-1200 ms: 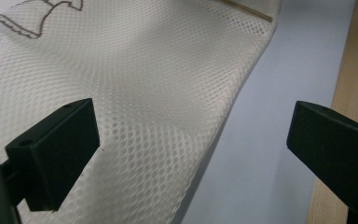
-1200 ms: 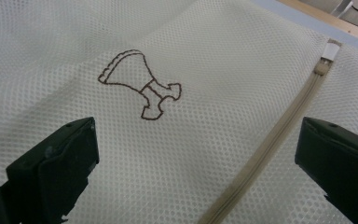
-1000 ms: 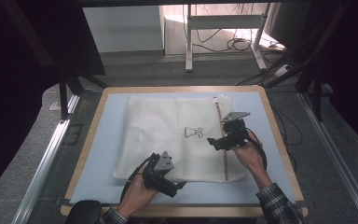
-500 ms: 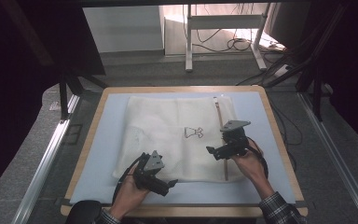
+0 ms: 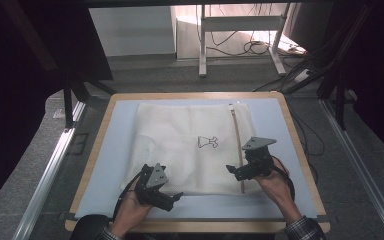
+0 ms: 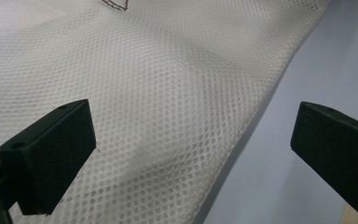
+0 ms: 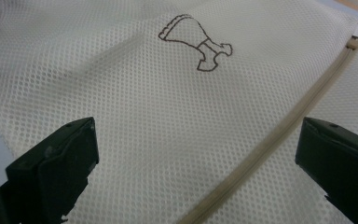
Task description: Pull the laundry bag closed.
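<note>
- A white mesh bag (image 5: 190, 147) lies flat on a pale blue mat (image 5: 275, 120), which covers a wooden-edged table (image 5: 300, 150).
- The bag takes up the middle of the mat, with a small dark outline drawing (image 5: 207, 142) printed near its centre.
- A beige zip (image 5: 237, 150) runs along the bag's right side, from the far edge towards the near edge.
- The left gripper (image 5: 172, 197) sits at the bag's near left corner, held in the person's left hand (image 5: 130, 212).
- In the left gripper view its jaws stand wide apart: one over the mesh, the other over the blue mat, with the bag's edge (image 6: 256, 116) running between them. Nothing is clamped.
- The right gripper (image 5: 232, 172) is over the bag's near right part, just beside the zip, held in the right hand (image 5: 277, 187).
- In the right gripper view its jaws are also wide apart, over the mesh, with the zip (image 7: 279, 126) passing diagonally between them and the drawing (image 7: 193, 39) farther off.
- Whether either gripper touches the fabric cannot be told.
</note>
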`<state>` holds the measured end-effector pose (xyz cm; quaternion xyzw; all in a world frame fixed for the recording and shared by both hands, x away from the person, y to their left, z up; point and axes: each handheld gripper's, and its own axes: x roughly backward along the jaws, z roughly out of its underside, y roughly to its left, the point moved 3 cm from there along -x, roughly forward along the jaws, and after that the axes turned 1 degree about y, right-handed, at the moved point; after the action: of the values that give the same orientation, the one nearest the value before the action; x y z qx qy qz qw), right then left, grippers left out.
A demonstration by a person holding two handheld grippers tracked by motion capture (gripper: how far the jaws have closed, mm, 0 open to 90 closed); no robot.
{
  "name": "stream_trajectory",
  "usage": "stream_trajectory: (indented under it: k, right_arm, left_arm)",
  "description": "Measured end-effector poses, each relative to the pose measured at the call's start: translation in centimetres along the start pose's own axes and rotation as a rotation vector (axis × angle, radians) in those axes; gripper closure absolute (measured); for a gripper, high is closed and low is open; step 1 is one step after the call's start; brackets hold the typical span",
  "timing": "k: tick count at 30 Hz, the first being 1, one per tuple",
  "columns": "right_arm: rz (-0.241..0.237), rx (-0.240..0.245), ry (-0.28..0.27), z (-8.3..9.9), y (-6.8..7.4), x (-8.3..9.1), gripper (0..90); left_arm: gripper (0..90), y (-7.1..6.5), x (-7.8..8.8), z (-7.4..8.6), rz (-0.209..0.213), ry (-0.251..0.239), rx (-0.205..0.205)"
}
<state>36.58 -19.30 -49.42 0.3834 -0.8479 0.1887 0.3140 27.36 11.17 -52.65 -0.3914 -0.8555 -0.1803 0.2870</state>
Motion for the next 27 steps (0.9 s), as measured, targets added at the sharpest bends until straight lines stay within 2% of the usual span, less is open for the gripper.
stream_trajectory:
  k: [13,27]
  right_arm:
    - [0.007,-0.005,-0.014,1.3,0.7,1.7,0.0]
    - [0.027,-0.009,-0.036,2.8,1.5,4.0,0.0]
  left_arm:
    - [0.0,1.1,2.1,1.0,-0.048,-0.034,0.027]
    - [0.0,2.1,4.4,2.7,-0.089,-0.070,0.083]
